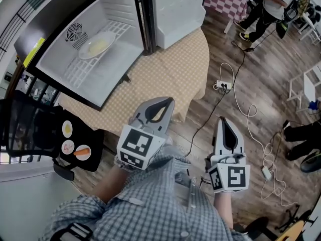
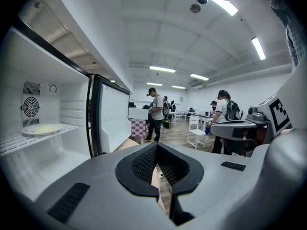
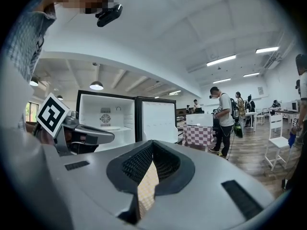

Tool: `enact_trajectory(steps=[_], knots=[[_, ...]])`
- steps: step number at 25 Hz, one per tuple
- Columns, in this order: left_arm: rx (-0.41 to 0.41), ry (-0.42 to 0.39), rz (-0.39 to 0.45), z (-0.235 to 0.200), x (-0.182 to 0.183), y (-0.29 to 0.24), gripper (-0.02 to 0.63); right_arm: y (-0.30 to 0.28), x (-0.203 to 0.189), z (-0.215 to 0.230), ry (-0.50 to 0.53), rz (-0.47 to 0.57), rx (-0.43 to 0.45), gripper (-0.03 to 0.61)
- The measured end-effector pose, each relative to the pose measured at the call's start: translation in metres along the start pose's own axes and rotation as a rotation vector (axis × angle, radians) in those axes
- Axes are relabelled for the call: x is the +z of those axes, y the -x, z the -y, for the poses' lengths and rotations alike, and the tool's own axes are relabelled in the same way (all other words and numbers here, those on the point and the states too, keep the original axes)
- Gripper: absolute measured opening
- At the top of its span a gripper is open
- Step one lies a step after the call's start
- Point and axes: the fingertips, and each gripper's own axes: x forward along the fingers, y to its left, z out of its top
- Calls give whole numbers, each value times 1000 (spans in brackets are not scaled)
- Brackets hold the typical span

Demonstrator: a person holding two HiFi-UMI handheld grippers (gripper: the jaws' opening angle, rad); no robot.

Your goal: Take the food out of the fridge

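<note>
A small white fridge (image 1: 108,82) stands open on a table covered with a checked cloth (image 1: 173,69). On its wire shelf rests a white plate of pale yellow food (image 1: 96,45), which also shows as the plate (image 2: 42,129) at the left of the left gripper view and, small and far off, as the plate (image 3: 106,127) in the right gripper view. My left gripper (image 1: 163,103) hovers at the table's near edge, shut and empty, well short of the fridge. My right gripper (image 1: 224,120) hangs beside it over the floor, also shut with nothing in it.
The fridge door (image 1: 176,11) swings out to the right. A black tray with small dishes (image 1: 75,147) sits low at the left. A power strip (image 1: 222,86) and cables lie on the wooden floor. People (image 1: 268,4) stand at the back right near white chairs.
</note>
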Motion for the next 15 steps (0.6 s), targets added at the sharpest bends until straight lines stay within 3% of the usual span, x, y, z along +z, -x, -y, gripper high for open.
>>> enact_trajectory(steps=[8,15], knots=[[31,4,25,-38,16,-42,5,-61,8,18,5,5,34,8],[165,25,28,-85,13,-38,5,-125,10,0,6,12,179,8]])
